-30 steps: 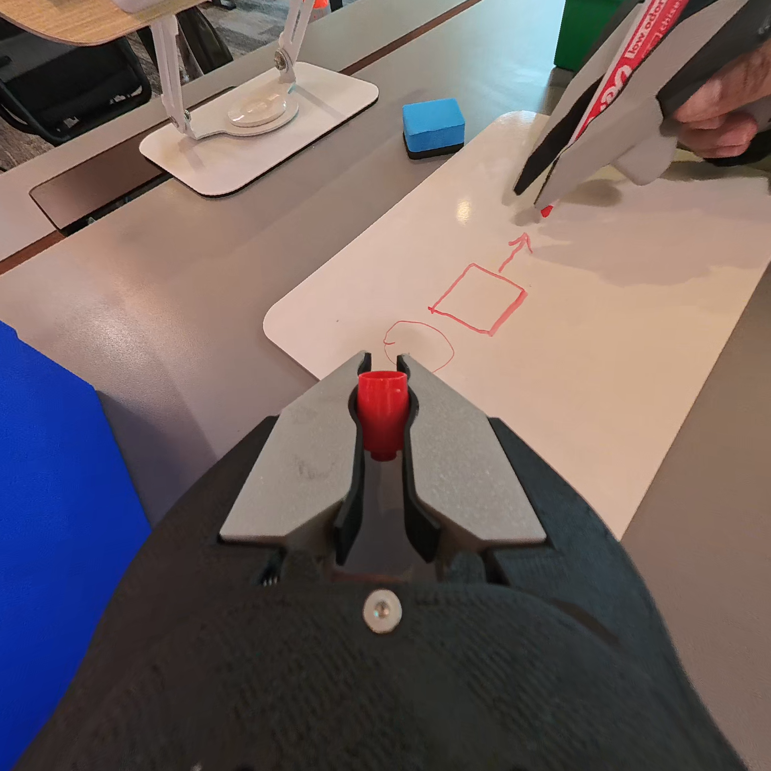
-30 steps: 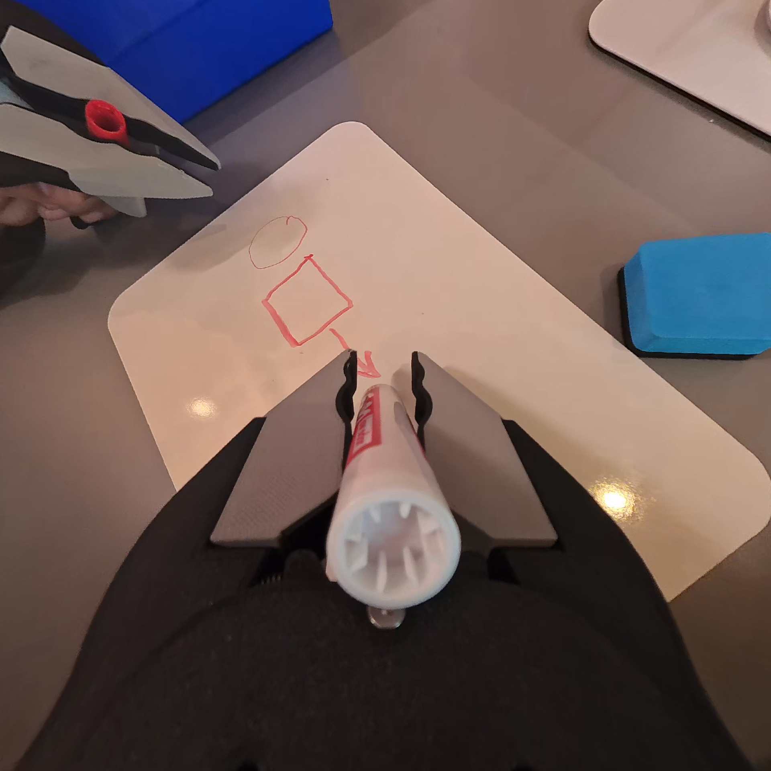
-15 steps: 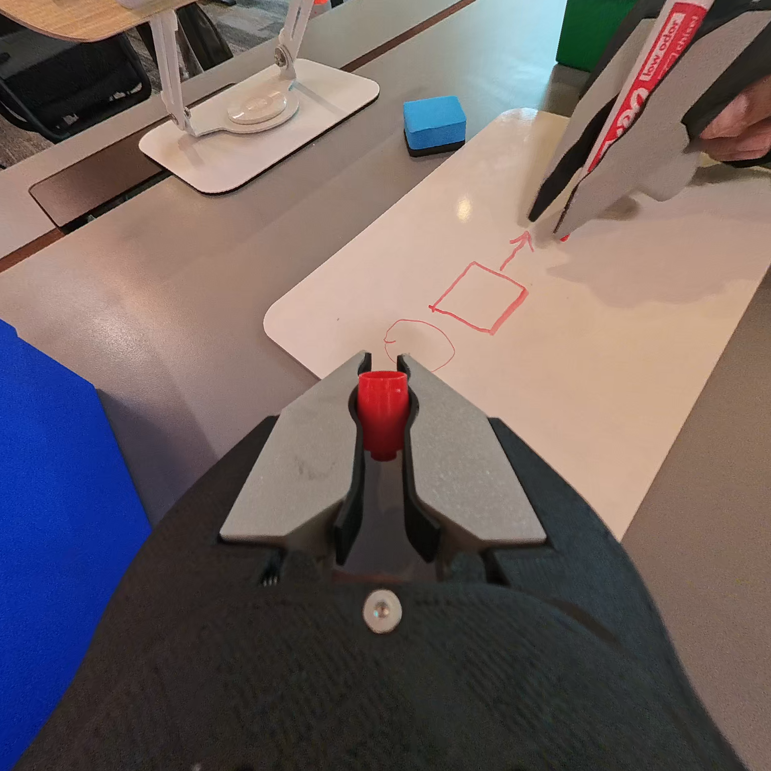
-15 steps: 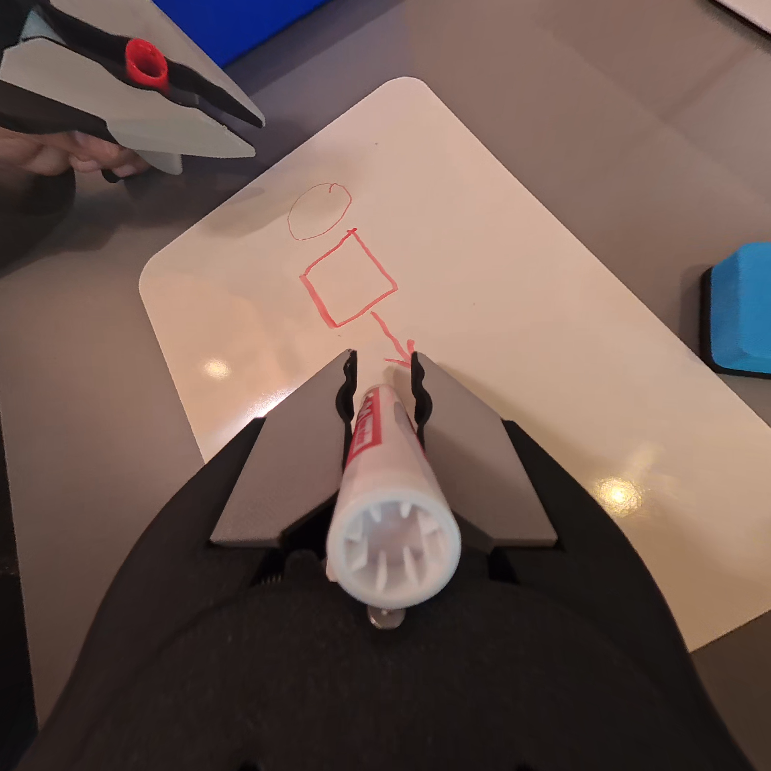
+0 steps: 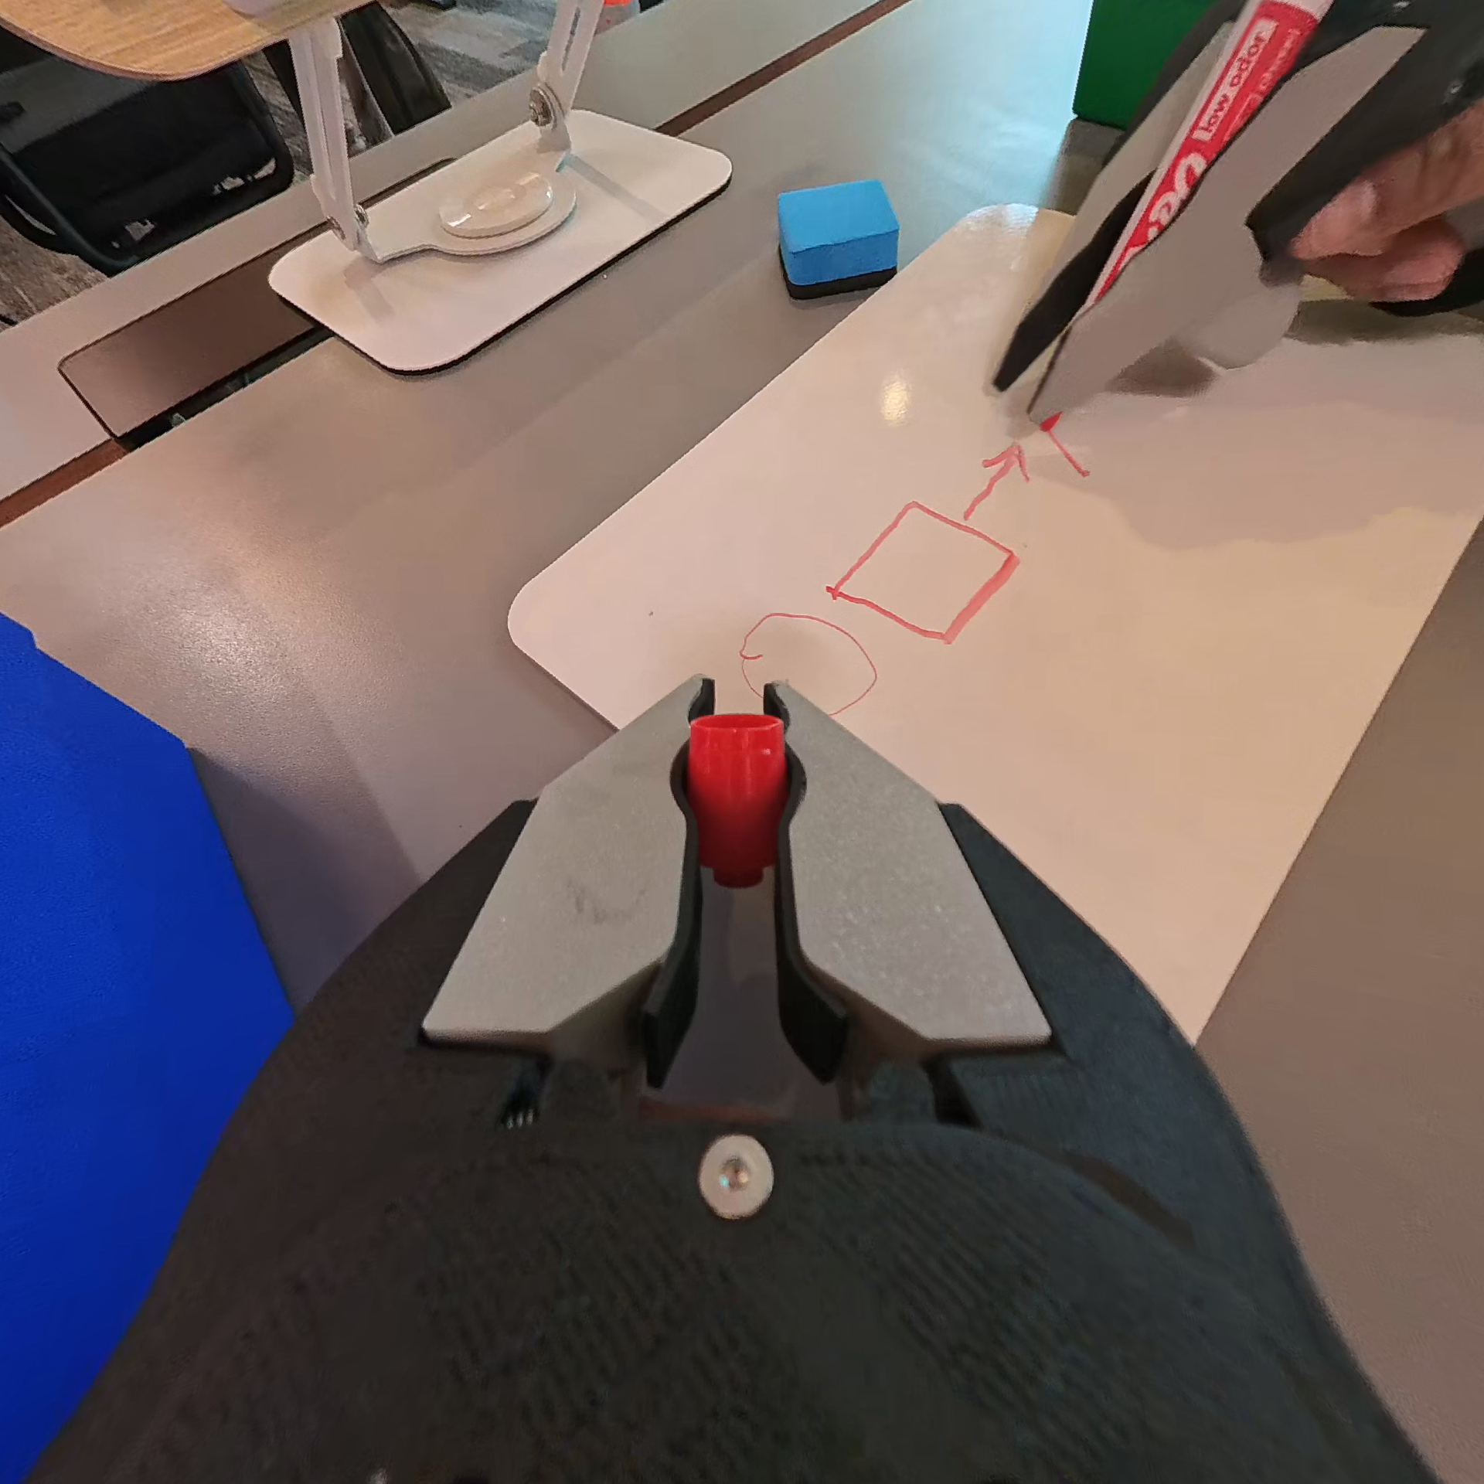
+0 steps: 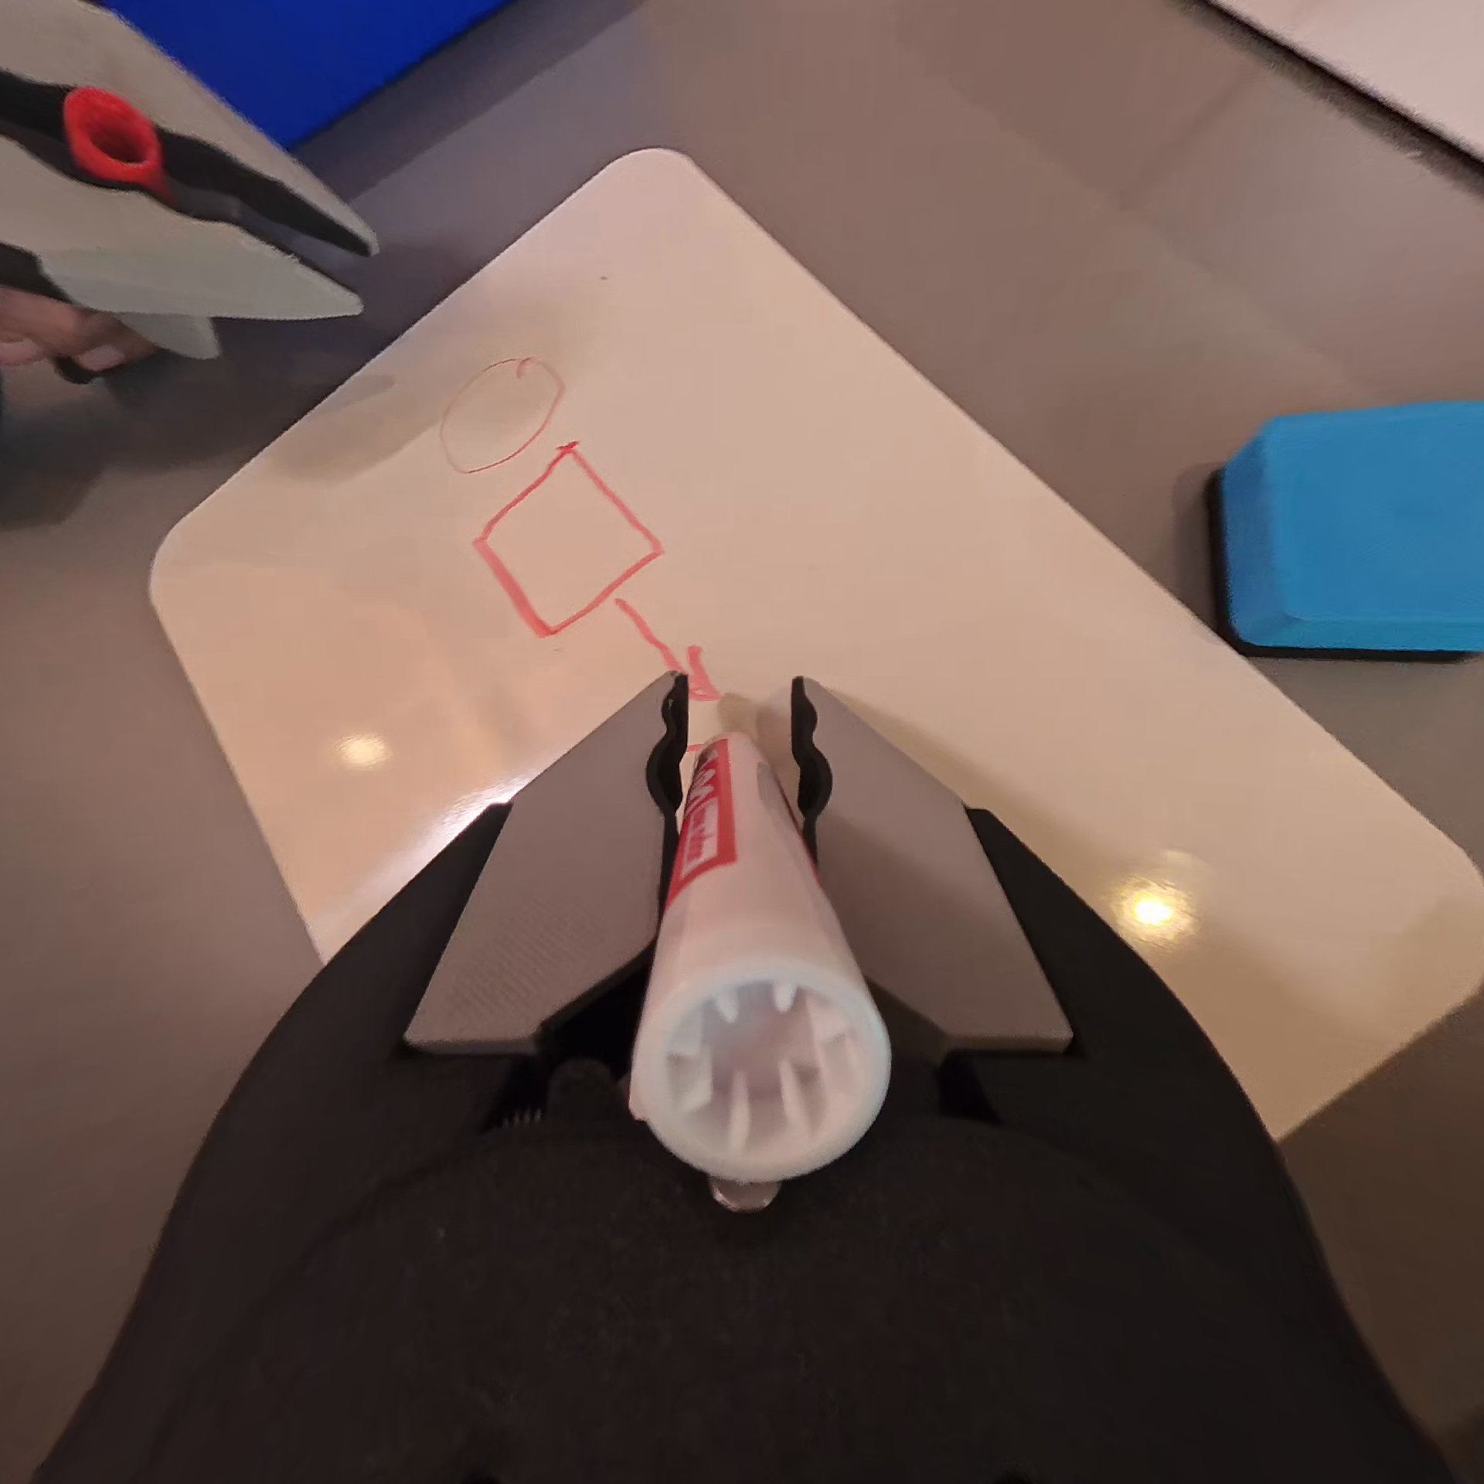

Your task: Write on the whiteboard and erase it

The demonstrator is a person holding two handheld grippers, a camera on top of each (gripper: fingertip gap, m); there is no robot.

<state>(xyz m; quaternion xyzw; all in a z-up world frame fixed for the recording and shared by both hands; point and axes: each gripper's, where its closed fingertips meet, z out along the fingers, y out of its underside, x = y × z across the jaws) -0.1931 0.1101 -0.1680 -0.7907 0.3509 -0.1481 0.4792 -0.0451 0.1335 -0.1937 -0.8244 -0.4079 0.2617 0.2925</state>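
1. The right gripper (image 6: pixel 739 691) is closed round a white marker (image 6: pixel 743 907) with a red label, gripped along its barrel, the open butt end pointing back at the camera.
2. In the left wrist view the marker's red tip (image 5: pixel 1050 419) touches the whiteboard (image 5: pixel 1044 803) just past a drawn arrow (image 5: pixel 998 482), with a short fresh stroke beside it.
3. The left gripper (image 5: pixel 737 692) is closed on the red marker cap (image 5: pixel 735 783), its fingers pinching the cap's sides, held over the whiteboard's near corner without touching it.
4. The whiteboard lies flat on the grey table (image 5: pixel 321 562); on it, in red, are a circle (image 6: pixel 499 413), a square (image 6: pixel 568 542) and the arrow, in a row.
5. A blue eraser (image 5: pixel 837 225) sits on the table just off the whiteboard's far edge, apart from both grippers.
6. A white stand base (image 5: pixel 498 257) stands farther back, and a blue box (image 5: pixel 104 964) is at the table's left side.
7. A hand (image 5: pixel 1397 233) grips the right gripper's handle.
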